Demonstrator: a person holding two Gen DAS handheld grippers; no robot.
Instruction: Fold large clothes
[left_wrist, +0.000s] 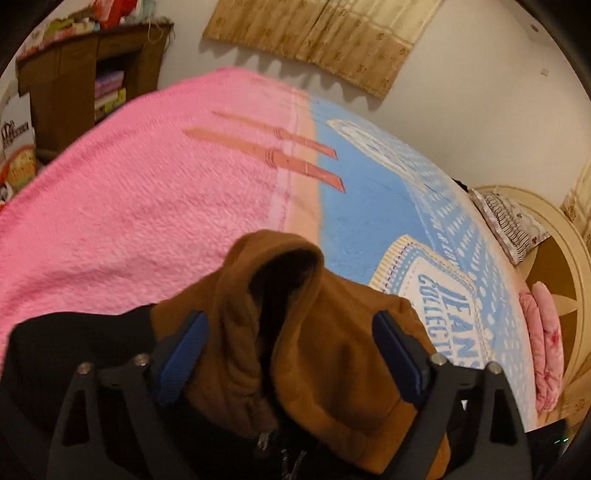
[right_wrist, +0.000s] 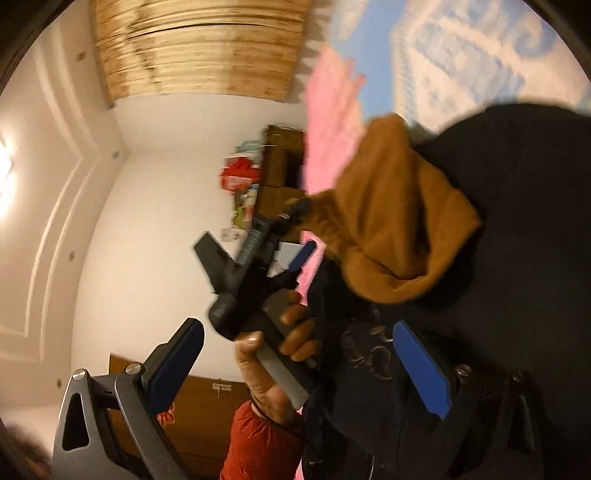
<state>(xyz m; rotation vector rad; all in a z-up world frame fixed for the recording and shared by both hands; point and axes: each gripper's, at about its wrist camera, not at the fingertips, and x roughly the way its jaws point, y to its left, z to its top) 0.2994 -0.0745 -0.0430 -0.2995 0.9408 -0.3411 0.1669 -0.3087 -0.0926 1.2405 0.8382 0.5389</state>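
Observation:
A black garment with a brown hood (left_wrist: 317, 332) hangs bunched between the wide-apart fingers of my left gripper (left_wrist: 291, 354), above a pink and blue blanket (left_wrist: 147, 192) on the bed. The cloth fills the gap; I cannot tell whether the fingers pinch it. In the right wrist view, which is rolled and blurred, my right gripper (right_wrist: 299, 369) is open. The black garment (right_wrist: 517, 258) with its brown hood (right_wrist: 391, 221) lies against the right finger. The left gripper (right_wrist: 291, 243), held by a hand, sits at the hood.
A brown shelf (left_wrist: 74, 85) with stacked items stands at the bed's far left. A curtain (left_wrist: 321, 33) hangs on the white wall. A round headboard (left_wrist: 554, 258), a patterned pillow (left_wrist: 509, 225) and pink bedding (left_wrist: 546, 343) lie to the right.

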